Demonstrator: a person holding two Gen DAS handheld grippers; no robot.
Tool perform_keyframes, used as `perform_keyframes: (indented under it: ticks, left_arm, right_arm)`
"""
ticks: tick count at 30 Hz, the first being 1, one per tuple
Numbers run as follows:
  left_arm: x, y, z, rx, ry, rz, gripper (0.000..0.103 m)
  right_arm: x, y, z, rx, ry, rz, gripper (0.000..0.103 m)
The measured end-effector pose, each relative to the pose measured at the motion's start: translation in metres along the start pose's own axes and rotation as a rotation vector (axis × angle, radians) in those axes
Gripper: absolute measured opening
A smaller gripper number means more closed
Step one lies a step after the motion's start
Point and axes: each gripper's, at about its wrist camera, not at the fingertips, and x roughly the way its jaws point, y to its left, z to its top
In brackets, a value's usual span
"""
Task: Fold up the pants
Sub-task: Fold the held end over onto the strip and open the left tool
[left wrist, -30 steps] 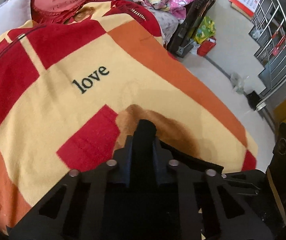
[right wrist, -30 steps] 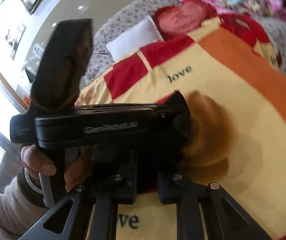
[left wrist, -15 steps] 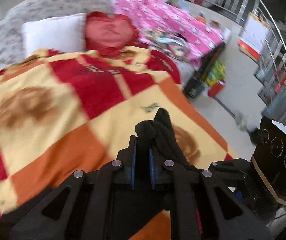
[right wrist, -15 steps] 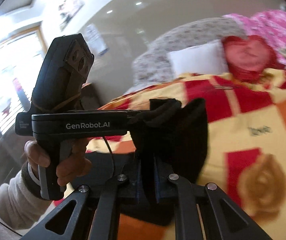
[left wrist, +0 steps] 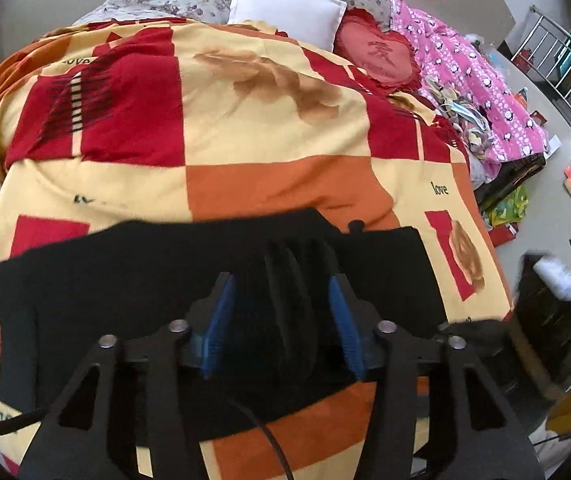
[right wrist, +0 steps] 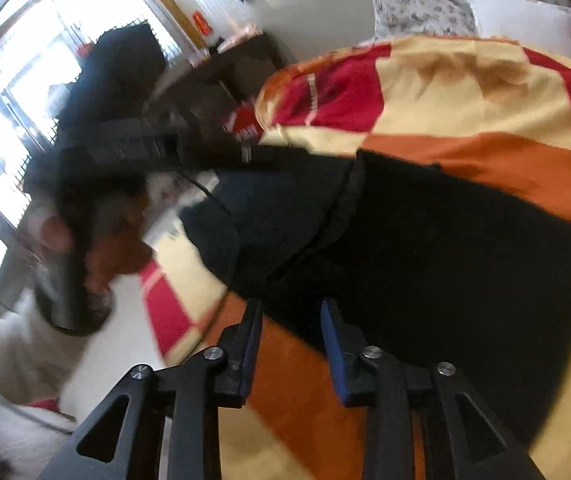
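Note:
Black pants (left wrist: pixel 133 280) lie spread across the near part of a red, orange and yellow checked blanket (left wrist: pixel 245 120) on a bed. My left gripper (left wrist: pixel 281 316) is open just above the pants' middle, with a raised fold of the black cloth between its blue pads. In the right wrist view the pants (right wrist: pixel 445 260) fill the centre and right. My right gripper (right wrist: pixel 291 332) is open over the pants' near edge, with nothing held. The left gripper body (right wrist: pixel 117 152) and the hand holding it show blurred at the left.
A white pillow (left wrist: pixel 285 8), a red heart cushion (left wrist: pixel 381 52) and a pink quilt (left wrist: pixel 477 72) lie at the far end of the bed. Floor, bags and a metal rack (left wrist: pixel 557 60) are to the right. A window and dark furniture (right wrist: pixel 213 68) stand left of the bed.
Both grippers were shut on the black pants and held them up. Now both have opened, and the pants lie spread flat on the blanket.

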Motion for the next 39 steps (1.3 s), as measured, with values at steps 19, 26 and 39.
perform_keyframes:
  ticks: [19,26,39]
  left_arm:
    - [0.048,-0.029,-0.012,-0.064,0.067,0.002,0.015]
    - [0.034,-0.018,-0.024,-0.060,0.031,0.078,0.014]
    - [0.020,-0.015,-0.033,-0.066,0.000,0.208,0.042]
  right_arm:
    - [-0.042,-0.077,0.011,0.147,-0.129,-0.386,0.030]
    - [-0.019,-0.044,0.018,0.047,-0.096,-0.337,0.030]
    - [-0.007,-0.019,0.019,-0.008,-0.047,-0.351,0.030]
